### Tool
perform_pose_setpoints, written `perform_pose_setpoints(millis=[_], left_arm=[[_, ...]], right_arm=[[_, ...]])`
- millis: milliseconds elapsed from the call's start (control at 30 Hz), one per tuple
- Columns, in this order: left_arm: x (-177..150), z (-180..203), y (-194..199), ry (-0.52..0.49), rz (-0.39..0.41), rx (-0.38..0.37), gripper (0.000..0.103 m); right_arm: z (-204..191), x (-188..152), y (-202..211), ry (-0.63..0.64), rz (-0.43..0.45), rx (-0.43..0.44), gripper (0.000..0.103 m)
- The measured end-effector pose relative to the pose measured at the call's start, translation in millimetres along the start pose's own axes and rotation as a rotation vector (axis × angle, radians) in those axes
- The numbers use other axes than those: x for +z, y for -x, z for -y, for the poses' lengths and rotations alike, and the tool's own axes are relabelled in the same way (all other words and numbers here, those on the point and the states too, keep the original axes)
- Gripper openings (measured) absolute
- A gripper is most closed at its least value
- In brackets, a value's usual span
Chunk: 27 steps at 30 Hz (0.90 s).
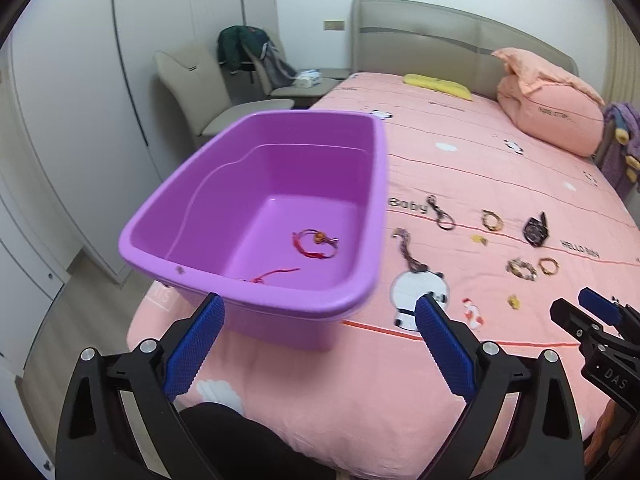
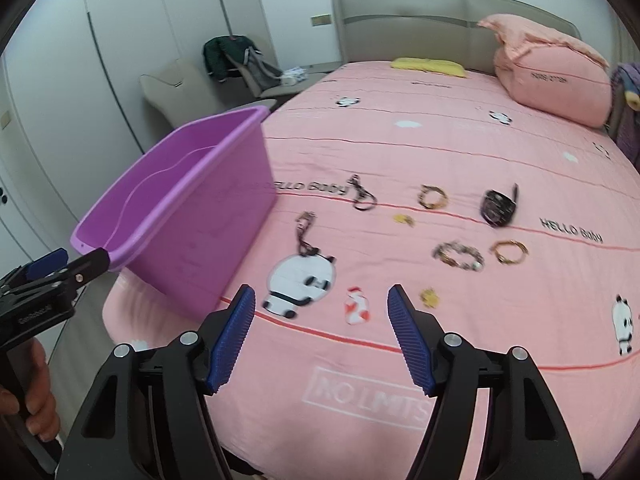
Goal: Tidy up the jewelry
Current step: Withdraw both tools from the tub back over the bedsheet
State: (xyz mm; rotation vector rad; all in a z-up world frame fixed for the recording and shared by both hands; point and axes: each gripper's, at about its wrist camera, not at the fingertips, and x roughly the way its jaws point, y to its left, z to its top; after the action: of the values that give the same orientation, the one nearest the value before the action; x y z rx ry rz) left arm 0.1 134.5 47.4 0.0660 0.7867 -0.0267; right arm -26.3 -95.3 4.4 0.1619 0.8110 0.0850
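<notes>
A purple plastic tub [image 1: 360, 184] [image 2: 224, 184] stands on the pink bed at its near left corner. A red string bracelet [image 1: 316, 243] and a red cord [image 1: 276, 274] lie on its floor. Loose jewelry lies on the sheet to the right: a dark chain [image 1: 412, 252] [image 2: 305, 236], a dark loop [image 1: 442, 214] [image 2: 362, 196], beaded bracelets [image 1: 493, 220] [image 2: 433, 197], [image 1: 522, 269] [image 2: 459, 256], [image 1: 549, 266] [image 2: 509, 251], a black watch [image 1: 535, 231] [image 2: 498, 205], a red-and-white charm [image 1: 472, 313] [image 2: 356, 306] and small yellow pieces [image 2: 430, 297]. My left gripper [image 1: 320, 312] is open and empty before the tub. My right gripper [image 2: 322, 304] is open and empty, near the charm.
The pink bed sheet [image 2: 400, 152] has panda prints. A pink pillow [image 2: 556, 80] and a yellow cloth [image 2: 428, 66] lie near the headboard. Beige chairs [image 1: 200, 88] with clothes stand left of the bed, beside white wardrobes [image 1: 60, 120].
</notes>
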Motion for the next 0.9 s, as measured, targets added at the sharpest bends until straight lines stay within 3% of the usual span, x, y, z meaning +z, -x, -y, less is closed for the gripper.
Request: perform_pose_setpoints(millis=[400, 667, 900], left_arm=[[-19.3, 73.7, -11.0, -0.060, -0.047, -0.158, 0.096], [-20.9, 111.3, -47.7, -0.093, -0.079, -0.173, 0.096], [-18.4, 120.1, -100.4, -0.081, -0.129, -0.151, 0.096]], right_arm=[[75.0, -34.1, 15.9, -0.117, 0.002, -0.102, 0.066], [100.0, -39.7, -3.9, -0.159, -0.009, -0.140, 0.066], [111.4, -36.6, -43.5, -0.170, -0.046, -0.146, 0.066]])
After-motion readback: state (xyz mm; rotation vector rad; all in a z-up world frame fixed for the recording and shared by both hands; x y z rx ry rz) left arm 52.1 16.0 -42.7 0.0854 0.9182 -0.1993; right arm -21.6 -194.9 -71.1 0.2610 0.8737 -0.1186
